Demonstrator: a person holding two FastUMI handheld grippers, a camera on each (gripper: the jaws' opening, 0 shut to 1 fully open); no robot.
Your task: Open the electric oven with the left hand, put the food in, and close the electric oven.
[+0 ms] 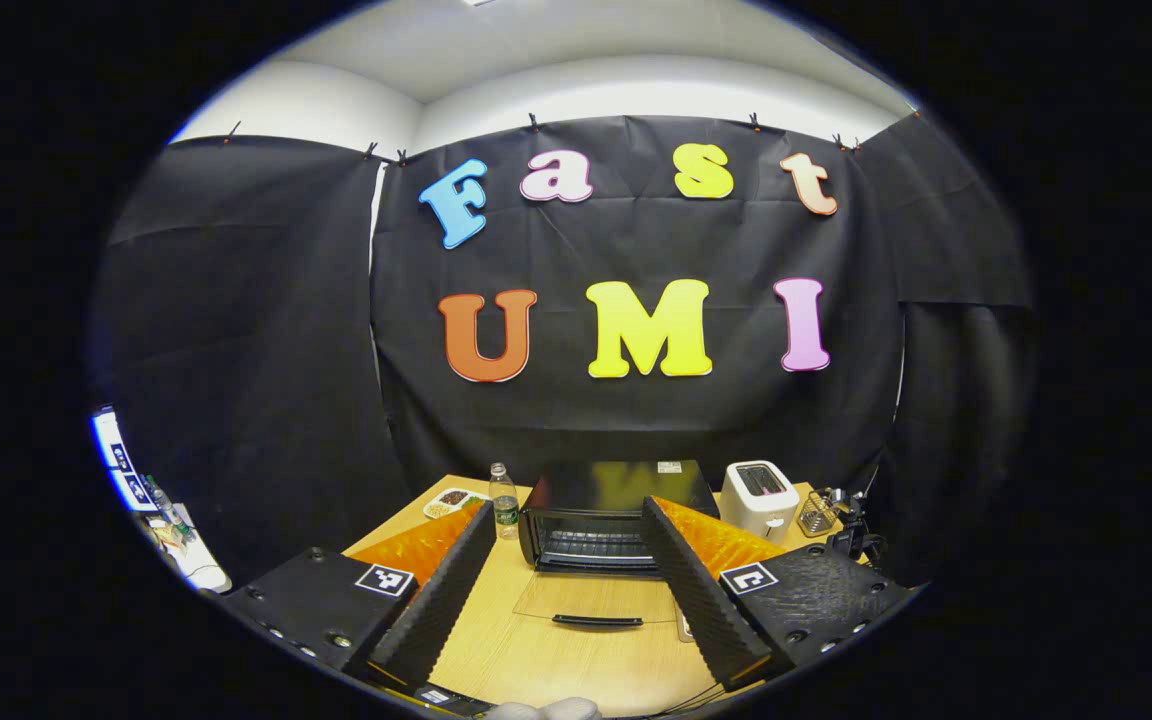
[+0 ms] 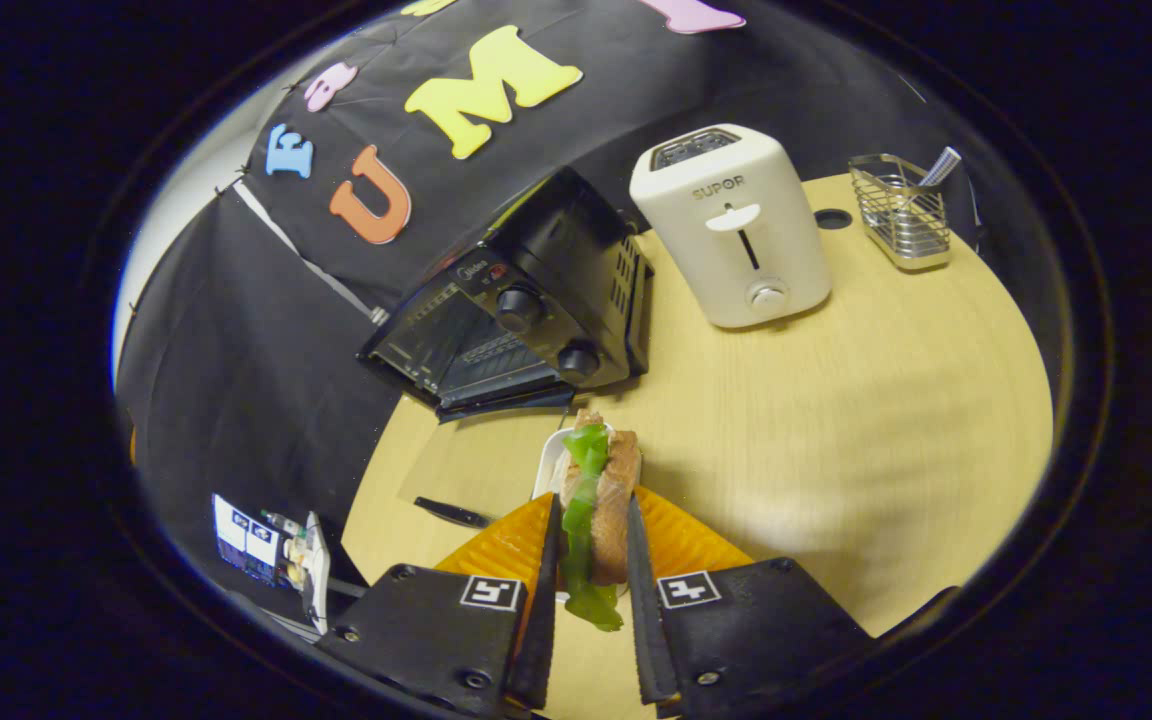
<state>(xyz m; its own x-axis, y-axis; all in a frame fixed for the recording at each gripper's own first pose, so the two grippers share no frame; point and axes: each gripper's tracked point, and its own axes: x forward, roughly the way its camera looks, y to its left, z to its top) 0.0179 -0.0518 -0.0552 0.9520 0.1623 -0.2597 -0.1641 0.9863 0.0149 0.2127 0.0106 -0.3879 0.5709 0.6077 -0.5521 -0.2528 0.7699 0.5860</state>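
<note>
Oven (image 1: 604, 515) mid-table w/ glass door (image 1: 591, 600) dropped flat; sandwich (image 2: 598, 490) clenched in right gripper (image 2: 591, 545) above a white dish (image 2: 548, 462), oven at 11 o'clock; left gripper (image 1: 576, 565) level, fingers spread, nothing between; its view adds bottle (image 1: 504, 503), right's adds toaster (image 2: 731, 225) at 1 o'clock.

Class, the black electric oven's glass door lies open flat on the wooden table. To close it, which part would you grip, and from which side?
Grip the dark bar handle at the free front edge of the glass door, coming from the front with the left gripper, one finger above and one below. The black electric oven hinges the door at its base, so lifting there likely swings it shut.
</note>
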